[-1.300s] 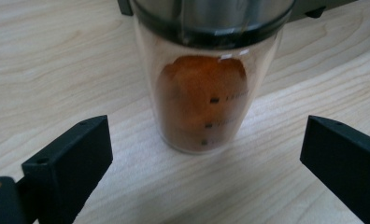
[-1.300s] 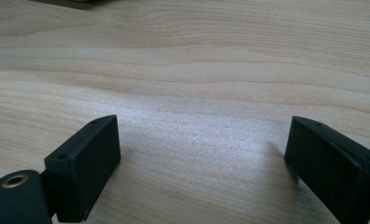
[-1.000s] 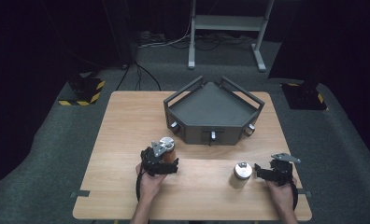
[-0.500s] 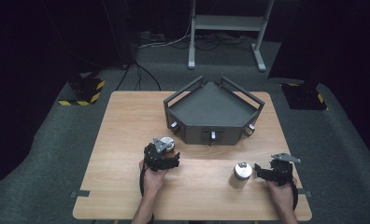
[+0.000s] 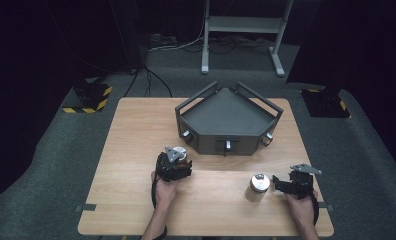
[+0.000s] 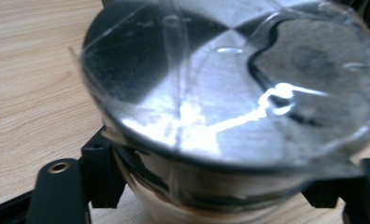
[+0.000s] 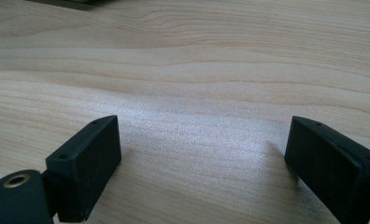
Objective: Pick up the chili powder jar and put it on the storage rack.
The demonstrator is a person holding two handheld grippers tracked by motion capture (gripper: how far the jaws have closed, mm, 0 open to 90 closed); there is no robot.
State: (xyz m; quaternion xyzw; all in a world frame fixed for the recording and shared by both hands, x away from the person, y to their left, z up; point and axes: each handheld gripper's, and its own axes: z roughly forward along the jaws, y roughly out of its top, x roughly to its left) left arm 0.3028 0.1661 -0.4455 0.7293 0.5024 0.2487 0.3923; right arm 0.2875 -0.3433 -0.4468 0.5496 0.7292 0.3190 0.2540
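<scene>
A shiny round metal part with a domed top (image 6: 230,93) sits close up between the black jaws of my left gripper (image 6: 216,186), which is shut on it. In the high view that gripper (image 5: 181,161) holds the metal part (image 5: 179,151) just in front of the dark grey five-sided fixture (image 5: 206,136). A second metal cylinder (image 5: 258,186) stands upright on the table at the front right. My right gripper (image 5: 277,186) lies just to its right, apart from it. In its own view the right gripper (image 7: 202,158) is open, with bare wood between the fingers (image 7: 87,158).
The wooden table (image 5: 136,130) has free room on its left side and along the front middle. The fixture has raised rails and small knobs (image 5: 227,145) on its front wall. Dark carpet surrounds the table, with a metal stand (image 5: 241,30) behind it.
My left gripper has moved slightly forward towards the fixture with the metal part in it. The right gripper and the standing cylinder have stayed still.
</scene>
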